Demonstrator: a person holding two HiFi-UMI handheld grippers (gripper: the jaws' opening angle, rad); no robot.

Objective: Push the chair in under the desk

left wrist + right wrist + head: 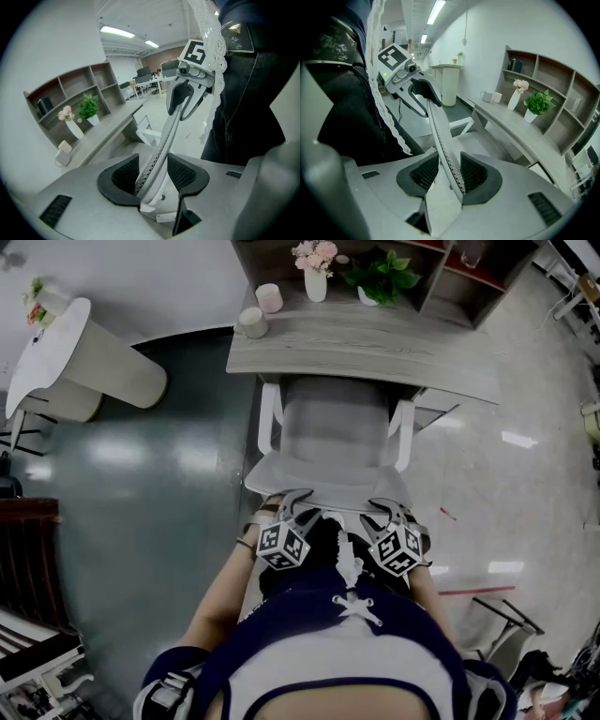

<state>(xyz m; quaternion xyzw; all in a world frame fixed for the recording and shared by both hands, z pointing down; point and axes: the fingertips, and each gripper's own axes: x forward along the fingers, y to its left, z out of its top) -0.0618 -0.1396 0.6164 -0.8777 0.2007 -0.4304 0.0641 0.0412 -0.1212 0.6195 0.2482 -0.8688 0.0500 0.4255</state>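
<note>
Chair in hand: the left gripper straddles the top rim of the white chair, its 2 dark fingers standing apart on either side of the mesh backrest. Farther along the same rim, the right gripper sits astride it. At left, the grey bench carries a vase of pink flowers, a potted plant and 2 cups in front of a shelf unit. A person's dark clothing fills the right.
</note>
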